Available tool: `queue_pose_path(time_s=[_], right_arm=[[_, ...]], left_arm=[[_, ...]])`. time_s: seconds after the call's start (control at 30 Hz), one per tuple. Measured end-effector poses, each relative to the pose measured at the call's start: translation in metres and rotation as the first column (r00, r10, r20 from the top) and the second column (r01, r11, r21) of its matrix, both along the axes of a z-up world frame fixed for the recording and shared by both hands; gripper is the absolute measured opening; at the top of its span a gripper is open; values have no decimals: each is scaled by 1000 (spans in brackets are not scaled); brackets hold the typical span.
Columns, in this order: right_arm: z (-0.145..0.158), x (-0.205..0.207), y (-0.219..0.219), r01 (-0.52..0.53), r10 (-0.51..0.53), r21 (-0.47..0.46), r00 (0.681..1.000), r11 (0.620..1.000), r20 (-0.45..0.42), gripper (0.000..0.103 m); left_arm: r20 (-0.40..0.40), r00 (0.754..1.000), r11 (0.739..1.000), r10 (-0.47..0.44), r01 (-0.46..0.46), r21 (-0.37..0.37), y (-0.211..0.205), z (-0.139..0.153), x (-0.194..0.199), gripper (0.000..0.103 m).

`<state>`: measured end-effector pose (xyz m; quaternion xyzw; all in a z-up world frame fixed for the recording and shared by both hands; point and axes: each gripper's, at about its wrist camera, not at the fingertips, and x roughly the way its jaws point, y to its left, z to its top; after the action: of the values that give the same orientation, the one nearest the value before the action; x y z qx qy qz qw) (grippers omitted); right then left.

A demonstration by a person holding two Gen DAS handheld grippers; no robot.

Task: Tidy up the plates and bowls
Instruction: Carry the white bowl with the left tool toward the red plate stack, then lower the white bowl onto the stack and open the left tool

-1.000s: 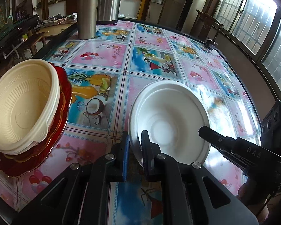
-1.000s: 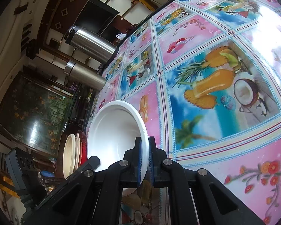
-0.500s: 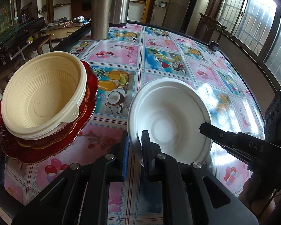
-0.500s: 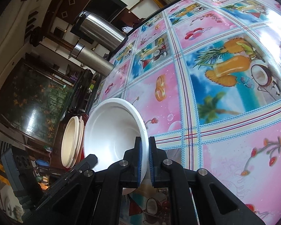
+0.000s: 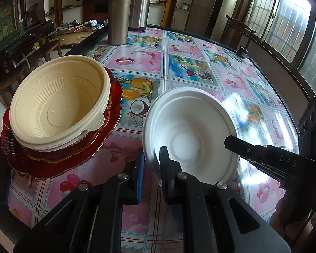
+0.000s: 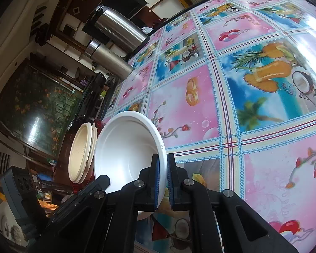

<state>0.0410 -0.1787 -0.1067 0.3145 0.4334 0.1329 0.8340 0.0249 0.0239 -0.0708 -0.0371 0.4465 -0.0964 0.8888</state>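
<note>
1. Cream bowl (image 5: 59, 103) sits far left in the left wrist view, nested on top of a stack that ends in a red plate (image 5: 52, 160) near the table's left edge.
2. Just right of that stack is the white bowl (image 5: 191, 130), tilted up off the table (image 5: 137, 57), hollow side facing the camera.
3. Left gripper (image 5: 151, 160) is pinching the white bowl's near rim, one finger inside and one outside.
4. Right gripper (image 6: 162, 164) is clamped on the same bowl's opposite rim, blue pads pressed tight on the edge; its black finger shows at the right of the left wrist view.
5. Two steel flasks (image 5: 119, 16) stand at the far end of the table, on the fruit-print cloth.
</note>
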Motion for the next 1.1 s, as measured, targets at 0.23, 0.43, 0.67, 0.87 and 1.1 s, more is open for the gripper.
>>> queue_pose_path(time_s=[0.23, 0.43, 0.67, 0.87, 1.1], right_arm=[[-2, -1, 1, 1, -1, 14, 1000, 1000, -13, 7], [26, -6, 8, -9, 8, 26, 999, 1000, 46, 7], [83, 0, 49, -77, 75, 4, 983, 997, 170, 7], [89, 26, 111, -164, 164, -10, 972, 986, 171, 8], [73, 45, 161, -210, 217, -67, 966, 975, 137, 8]], left_arm=[[6, 1000, 999, 6, -6, -43, 10, 10, -2, 11], [100, 994, 997, 38, -30, -77, 32, 50, -12, 11], [183, 970, 982, 159, -138, -126, 89, 84, -13, 11], [129, 952, 956, 276, -258, -142, 135, 68, 1, 11], [58, 951, 946, 304, -294, -136, 149, 42, 16, 11]])
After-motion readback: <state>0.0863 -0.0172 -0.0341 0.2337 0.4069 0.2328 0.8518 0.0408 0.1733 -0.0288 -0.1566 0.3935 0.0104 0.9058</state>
